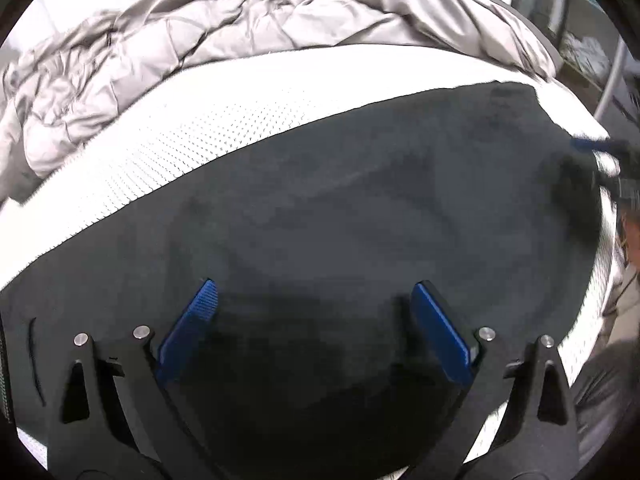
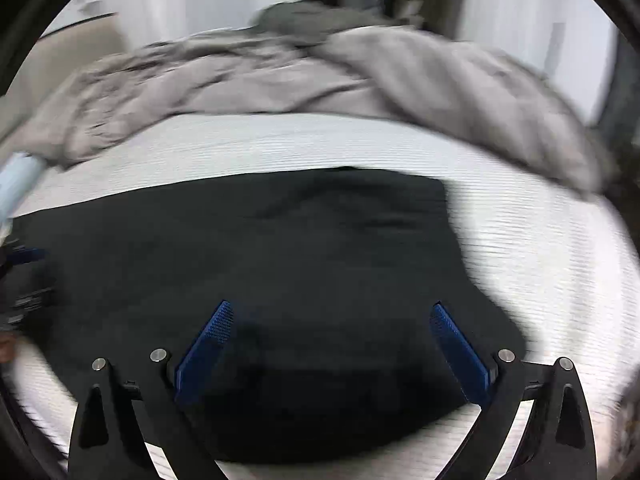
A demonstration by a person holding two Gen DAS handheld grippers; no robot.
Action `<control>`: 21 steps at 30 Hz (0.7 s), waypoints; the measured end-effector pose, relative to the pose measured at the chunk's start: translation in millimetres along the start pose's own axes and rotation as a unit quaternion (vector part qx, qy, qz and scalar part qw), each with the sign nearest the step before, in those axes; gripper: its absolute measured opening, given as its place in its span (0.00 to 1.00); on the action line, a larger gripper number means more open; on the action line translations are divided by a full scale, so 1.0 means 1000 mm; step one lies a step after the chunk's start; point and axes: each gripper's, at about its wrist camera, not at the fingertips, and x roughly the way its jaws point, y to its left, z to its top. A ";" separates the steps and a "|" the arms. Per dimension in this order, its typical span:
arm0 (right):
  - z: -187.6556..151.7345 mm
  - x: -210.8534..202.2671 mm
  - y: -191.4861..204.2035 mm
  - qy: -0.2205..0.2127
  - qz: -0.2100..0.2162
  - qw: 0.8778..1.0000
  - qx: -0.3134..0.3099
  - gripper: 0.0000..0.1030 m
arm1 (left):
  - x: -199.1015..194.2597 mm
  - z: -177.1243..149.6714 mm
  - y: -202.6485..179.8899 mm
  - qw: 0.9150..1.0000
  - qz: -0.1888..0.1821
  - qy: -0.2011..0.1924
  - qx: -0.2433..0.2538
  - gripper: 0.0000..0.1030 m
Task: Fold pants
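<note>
Dark pants [image 1: 340, 216] lie flat on a white mattress [image 1: 160, 152]. In the left wrist view my left gripper [image 1: 314, 286] hovers over the cloth, open, its blue pads [image 1: 188, 332] wide apart with nothing between them. The other gripper [image 1: 600, 152] shows blurred at the pants' right end. In the right wrist view the pants [image 2: 260, 256] spread across the mattress [image 2: 540, 248], and my right gripper [image 2: 332, 308] is open above the pants' near edge, its blue pads [image 2: 460, 354] holding nothing. The view is motion-blurred.
A rumpled grey quilt [image 1: 180, 40] is heaped along the far side of the bed, seen as the quilt [image 2: 280, 76] in the right view. A light blue sleeve [image 2: 16, 184] enters at the left. Shelving and a metal bar [image 1: 612, 76] stand at far right.
</note>
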 end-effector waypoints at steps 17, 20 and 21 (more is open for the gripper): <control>-0.006 0.033 -0.090 0.033 -0.178 0.981 0.076 0.97 | 0.017 -0.012 0.036 1.000 0.009 0.023 -0.014 0.94; 0.006 0.018 -0.065 0.008 -0.171 0.984 0.042 0.97 | 0.004 -0.009 0.035 1.000 0.012 0.010 -0.019 0.91; 0.011 0.016 -0.053 0.003 -0.150 0.988 0.033 0.97 | 0.000 -0.006 0.033 1.000 0.006 0.004 -0.018 0.91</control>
